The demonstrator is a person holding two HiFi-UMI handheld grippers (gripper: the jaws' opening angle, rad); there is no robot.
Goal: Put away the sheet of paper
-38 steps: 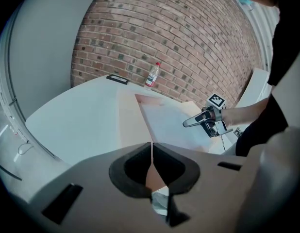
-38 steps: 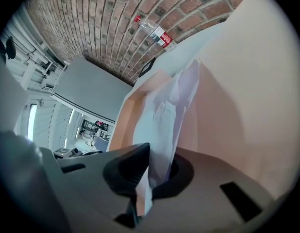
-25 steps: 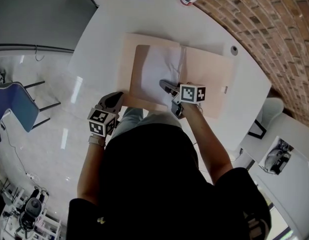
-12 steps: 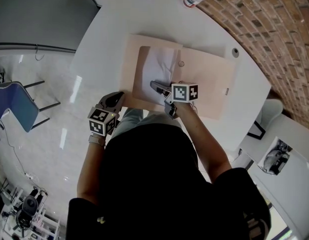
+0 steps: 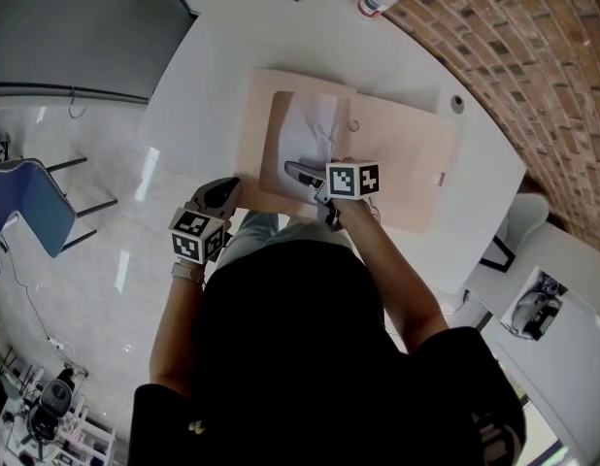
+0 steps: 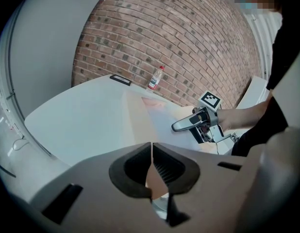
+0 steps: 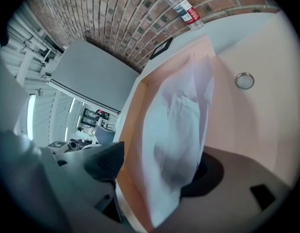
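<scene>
At the folder's [image 5: 397,153] near edge, we are releasing with the right gripper [image 5: 298,172]. Its jaws have just been opening and are standing wide, with the sheet of paper [image 5: 310,129] loose between them and not pinched. The slightly crumpled sheet is lying within the folder's left half, so letting go here seems sensible. We are clamping the left gripper [image 5: 222,190], jaws closed, on what looks like the folder's near left corner, probably to stop it sliding across the white tabletop [image 5: 222,56].
</scene>
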